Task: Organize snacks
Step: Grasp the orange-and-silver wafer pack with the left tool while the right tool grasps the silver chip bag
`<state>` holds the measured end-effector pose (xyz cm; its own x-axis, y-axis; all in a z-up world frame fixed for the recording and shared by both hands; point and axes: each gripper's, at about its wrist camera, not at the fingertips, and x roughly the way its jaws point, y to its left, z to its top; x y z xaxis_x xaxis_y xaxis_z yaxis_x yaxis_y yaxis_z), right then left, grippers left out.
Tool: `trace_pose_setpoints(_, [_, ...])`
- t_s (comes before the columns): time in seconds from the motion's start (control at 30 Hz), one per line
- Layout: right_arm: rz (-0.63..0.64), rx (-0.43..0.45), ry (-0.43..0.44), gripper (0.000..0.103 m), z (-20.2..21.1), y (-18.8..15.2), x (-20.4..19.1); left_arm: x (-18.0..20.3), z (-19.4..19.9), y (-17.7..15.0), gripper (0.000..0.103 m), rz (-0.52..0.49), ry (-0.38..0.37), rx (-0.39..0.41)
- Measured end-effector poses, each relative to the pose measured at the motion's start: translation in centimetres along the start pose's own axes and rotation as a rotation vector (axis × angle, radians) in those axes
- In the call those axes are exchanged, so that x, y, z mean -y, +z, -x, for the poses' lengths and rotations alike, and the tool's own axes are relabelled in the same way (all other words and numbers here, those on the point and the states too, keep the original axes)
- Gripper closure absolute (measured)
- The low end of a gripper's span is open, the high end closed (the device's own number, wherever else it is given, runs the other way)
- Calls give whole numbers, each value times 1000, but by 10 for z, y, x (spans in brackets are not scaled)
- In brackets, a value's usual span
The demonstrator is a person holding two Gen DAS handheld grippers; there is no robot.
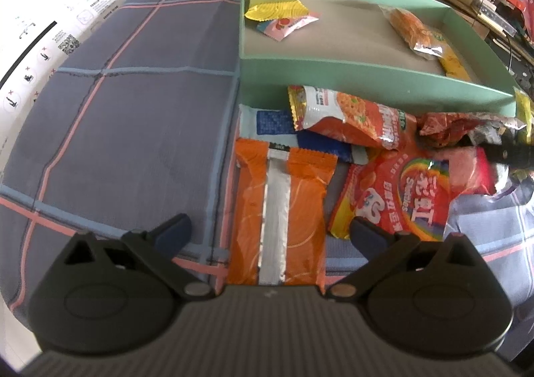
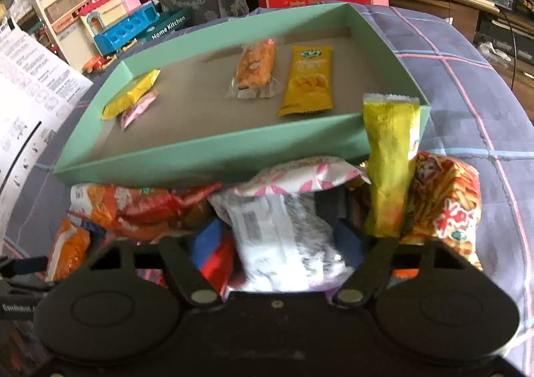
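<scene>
Left gripper (image 1: 270, 230): your fingers spread wide over the orange wafer pack (image 1: 282, 210).
Right gripper (image 2: 277, 236): yours gapes around the white packet (image 2: 280, 236).
Blocking: yellow stick pack (image 2: 388, 163) leans against the green tray (image 2: 213, 156).

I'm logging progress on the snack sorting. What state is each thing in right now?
Green tray: open-topped, holds four packets.
Mango packet: flat in tray.
Orange packet: flat on cloth, outside tray, between the open fingers.
Left gripper: open, empty.
Right gripper: open, over the pile.
Snack pile: heaped outside tray.
</scene>
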<state>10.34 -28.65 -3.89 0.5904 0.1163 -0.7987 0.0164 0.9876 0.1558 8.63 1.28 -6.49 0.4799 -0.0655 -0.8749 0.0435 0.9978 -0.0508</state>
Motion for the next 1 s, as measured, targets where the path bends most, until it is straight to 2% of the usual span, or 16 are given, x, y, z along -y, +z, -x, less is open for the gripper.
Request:
trace_pose_setpoints(0.17, [-2, -14, 23, 40, 8, -10, -1, 0, 3, -1, 11, -11, -14, 27])
trace_pose_setpoints(0.2, [3, -15, 22, 39, 8, -10, -1, 0, 4, 0, 12, -13, -16, 29])
trace_pose_setpoints(0.23, [2, -15, 20, 33, 7, -8, -1, 1, 4, -1, 14, -17, -19, 30])
trace_pose_setpoints(0.37, [-19, -29, 4, 29, -5, -1, 2, 0, 5, -1, 16, -20, -25, 28])
trace_pose_setpoints(0.47, [12, -8, -14, 28, -9, -2, -4, -1, 6, -2, 16, -16, -25, 24])
trace_pose_setpoints(0.53, [31, 0, -23, 37, -8, -5, -8, -1, 7, -2, 18, -14, -21, 25])
trace_pose_setpoints(0.6, [35, 2, -20, 42, -5, -8, -8, -1, 9, -2, 38, -14, -12, 38])
trace_pose_setpoints(0.63, [27, -2, -14, 43, -2, -10, -7, -1, 12, -2, 52, -15, -13, 47])
trace_pose_setpoints(1.0, [-33, 8, 41, 45, 30, -23, -2, -6, 26, -7, 53, 18, -36, 65])
